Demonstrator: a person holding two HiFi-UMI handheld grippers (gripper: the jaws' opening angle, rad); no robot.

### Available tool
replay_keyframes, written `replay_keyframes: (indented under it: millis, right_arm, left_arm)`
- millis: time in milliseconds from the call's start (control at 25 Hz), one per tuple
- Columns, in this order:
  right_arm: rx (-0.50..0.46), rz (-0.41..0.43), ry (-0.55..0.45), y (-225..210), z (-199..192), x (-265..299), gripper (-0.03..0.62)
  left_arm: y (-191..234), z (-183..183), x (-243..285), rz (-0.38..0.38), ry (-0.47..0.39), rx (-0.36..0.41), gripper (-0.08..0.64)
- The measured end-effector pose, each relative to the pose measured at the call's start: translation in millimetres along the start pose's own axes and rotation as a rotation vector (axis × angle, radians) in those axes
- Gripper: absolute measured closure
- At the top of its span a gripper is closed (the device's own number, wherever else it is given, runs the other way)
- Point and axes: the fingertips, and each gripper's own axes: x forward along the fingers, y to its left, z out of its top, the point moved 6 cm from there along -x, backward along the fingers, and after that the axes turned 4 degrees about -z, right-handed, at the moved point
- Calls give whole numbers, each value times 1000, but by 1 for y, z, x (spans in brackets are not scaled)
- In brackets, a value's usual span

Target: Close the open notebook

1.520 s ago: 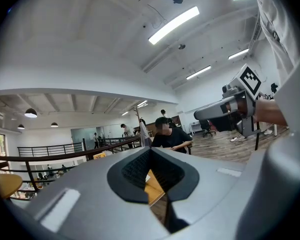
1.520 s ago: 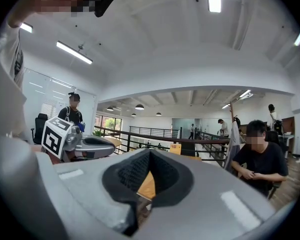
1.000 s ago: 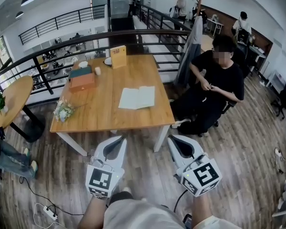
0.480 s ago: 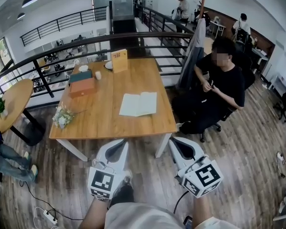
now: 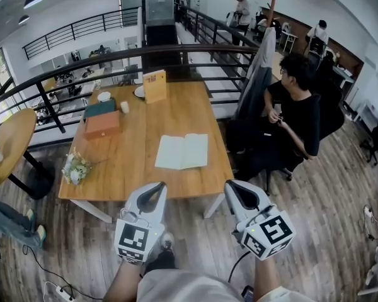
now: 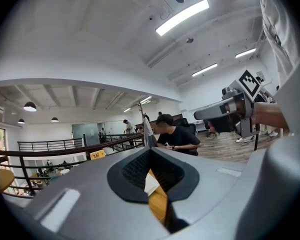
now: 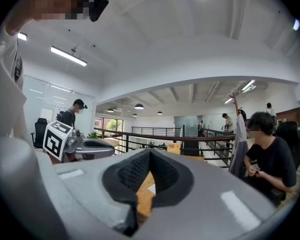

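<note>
1. The open notebook [image 5: 182,151] lies flat with its pages up on the wooden table [image 5: 126,168], on the near right part of the top and a little back from the near edge.
2. The left gripper [image 5: 155,189] is held level at the table's near edge. The notebook lies ahead of its tips and slightly to the right, apart from them.
3. The right gripper [image 5: 234,187] is held level just off the table's near right corner. The notebook lies ahead of it and to the left, also untouched.
4. In the head view the notebook sits beyond both grippers, roughly between the lines along which they point.
5. In the left gripper view, the left gripper's jaws are clenched tip to tip with nothing between them. Bare wood and a white page corner show through the hollow behind the tips.
6. The right gripper view shows the same: jaws pressed together, empty, with the tabletop and a sliver of white page showing beyond.
7. Farther back on the table are an orange box [image 5: 103,123] and a small bunch of flowers [image 5: 75,167]. A seated person [image 5: 296,115] is at the table's right.
</note>
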Motion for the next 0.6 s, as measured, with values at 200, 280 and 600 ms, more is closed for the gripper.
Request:
replay_keyframes:
  millis: [200,280,600]
  right_arm:
    - [-2,-12,-2,-19,4,34,593]
    - [-14,-16,-7,-24,5,47,594]
    - [-28,-36,2,-43,10,90,594]
  left_arm:
    - [27,-1,34,-20,2,0,558]
    - [37,-2,46,-26,3,-1,558]
    - [72,-8,83,-48,3,-7,558]
